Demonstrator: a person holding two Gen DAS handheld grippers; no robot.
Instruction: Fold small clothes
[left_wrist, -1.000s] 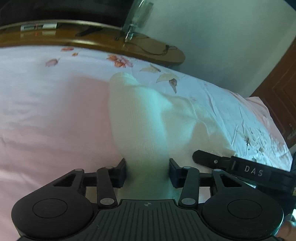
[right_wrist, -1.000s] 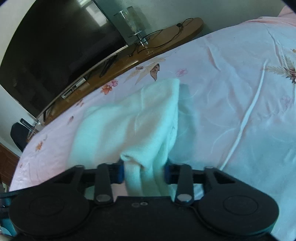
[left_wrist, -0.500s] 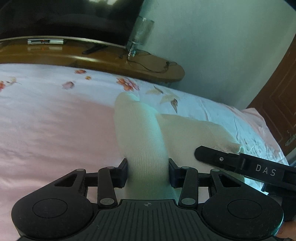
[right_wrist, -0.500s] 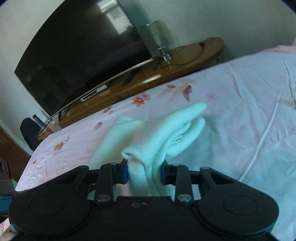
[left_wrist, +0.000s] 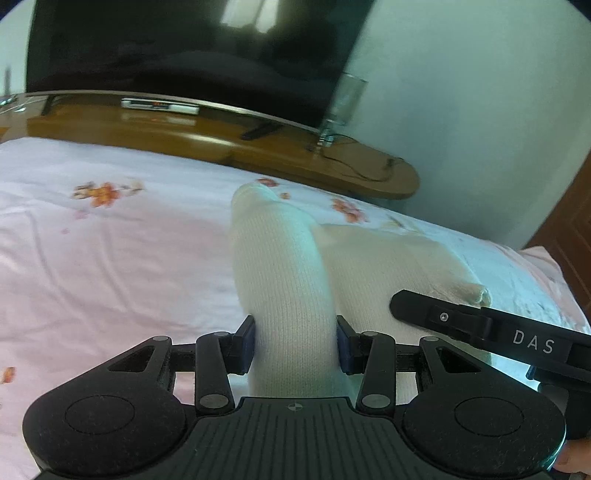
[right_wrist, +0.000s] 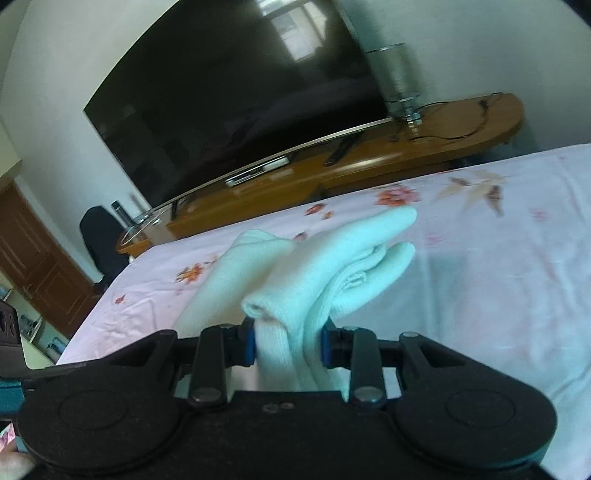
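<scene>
White knit garment (left_wrist: 284, 280) in both grippers

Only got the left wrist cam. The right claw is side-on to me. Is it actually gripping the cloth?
Observer: Yes. The right claw is shut on a bunched fold of the white garment.
Operator: Single layer in it?
Observer: No, several layers. A stitched hem edge shows inside the bunch, and two loose ends stick out toward the TV.
</scene>
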